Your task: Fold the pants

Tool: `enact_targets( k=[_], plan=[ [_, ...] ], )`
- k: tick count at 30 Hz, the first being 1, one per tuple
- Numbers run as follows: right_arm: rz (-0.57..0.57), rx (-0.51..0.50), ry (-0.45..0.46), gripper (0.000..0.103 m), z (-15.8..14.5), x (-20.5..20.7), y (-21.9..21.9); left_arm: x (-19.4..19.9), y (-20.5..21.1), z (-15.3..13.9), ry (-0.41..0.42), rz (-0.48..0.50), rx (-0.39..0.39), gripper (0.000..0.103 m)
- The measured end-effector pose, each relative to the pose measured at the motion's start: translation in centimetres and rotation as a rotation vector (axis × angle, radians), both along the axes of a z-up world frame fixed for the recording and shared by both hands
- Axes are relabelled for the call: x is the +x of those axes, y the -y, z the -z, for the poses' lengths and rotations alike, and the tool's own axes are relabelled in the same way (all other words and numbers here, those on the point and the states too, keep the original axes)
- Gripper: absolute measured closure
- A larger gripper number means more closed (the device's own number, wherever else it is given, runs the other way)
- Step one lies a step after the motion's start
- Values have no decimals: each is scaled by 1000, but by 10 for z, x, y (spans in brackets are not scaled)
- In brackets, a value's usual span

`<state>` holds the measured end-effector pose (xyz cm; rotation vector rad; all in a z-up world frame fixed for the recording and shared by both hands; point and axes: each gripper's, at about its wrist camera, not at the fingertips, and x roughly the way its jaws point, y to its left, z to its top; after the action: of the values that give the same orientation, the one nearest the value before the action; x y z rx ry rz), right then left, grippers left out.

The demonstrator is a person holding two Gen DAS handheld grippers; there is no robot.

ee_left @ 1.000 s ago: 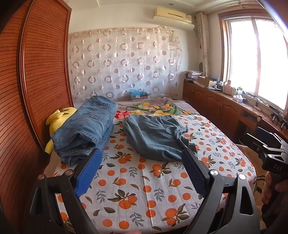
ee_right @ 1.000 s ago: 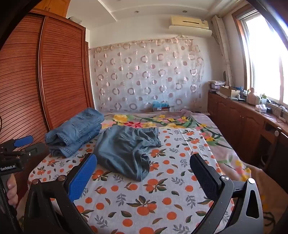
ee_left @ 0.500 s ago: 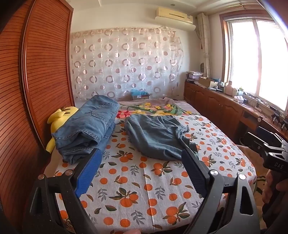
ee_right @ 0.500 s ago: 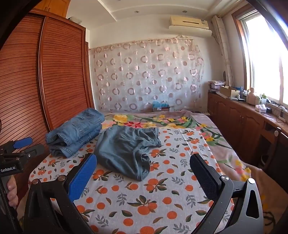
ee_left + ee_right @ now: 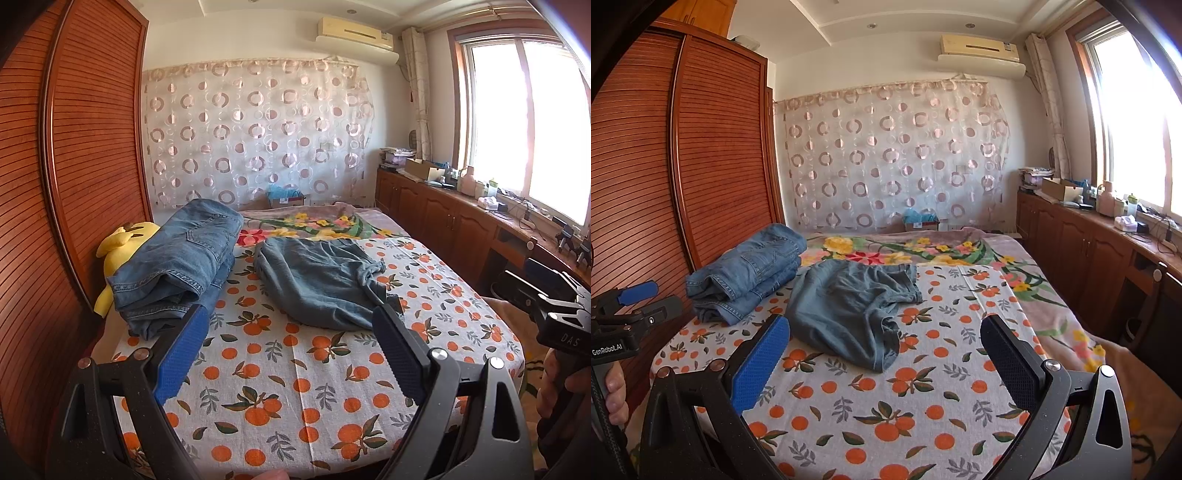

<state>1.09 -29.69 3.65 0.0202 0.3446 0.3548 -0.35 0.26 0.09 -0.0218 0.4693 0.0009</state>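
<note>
Compared with a second ago, very little has changed: both views have only drifted a little, the left one seeming to sit slightly higher and farther back, so a bit more of the bed (image 5: 280, 373) with its orange-print sheet shows in front. Nothing on the bed has moved. I judge from this that the folding has not started yet and the person is only lining up for the first reach.

The left tongs (image 5: 286, 325) are apart and hold nothing; the right tongs (image 5: 882, 336) are also wide apart and empty.

The pants (image 5: 317, 280) to be folded (a loose grey-blue pair, rumpled, with one edge bunched up) lie in the middle of the bed, beyond both pairs of tongs and not touching them. In the left view their near hem appears between the two fingertips; in the right view the pants (image 5: 849, 310) sit ahead, a little toward the left finger.

Just beside them, toward the wooden wardrobe (image 5: 92, 155), a stack of folded jeans (image 5: 177, 262) rests against a yellow plush toy (image 5: 122, 243).
</note>
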Motion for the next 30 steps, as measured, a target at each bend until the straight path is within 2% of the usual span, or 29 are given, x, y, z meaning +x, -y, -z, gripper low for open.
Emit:
enact_targets(
  k=[30],
  plan=[
    [3, 4, 4, 0, -2, 0, 0, -4, 3, -9, 6, 2, 5, 12]
  ],
)
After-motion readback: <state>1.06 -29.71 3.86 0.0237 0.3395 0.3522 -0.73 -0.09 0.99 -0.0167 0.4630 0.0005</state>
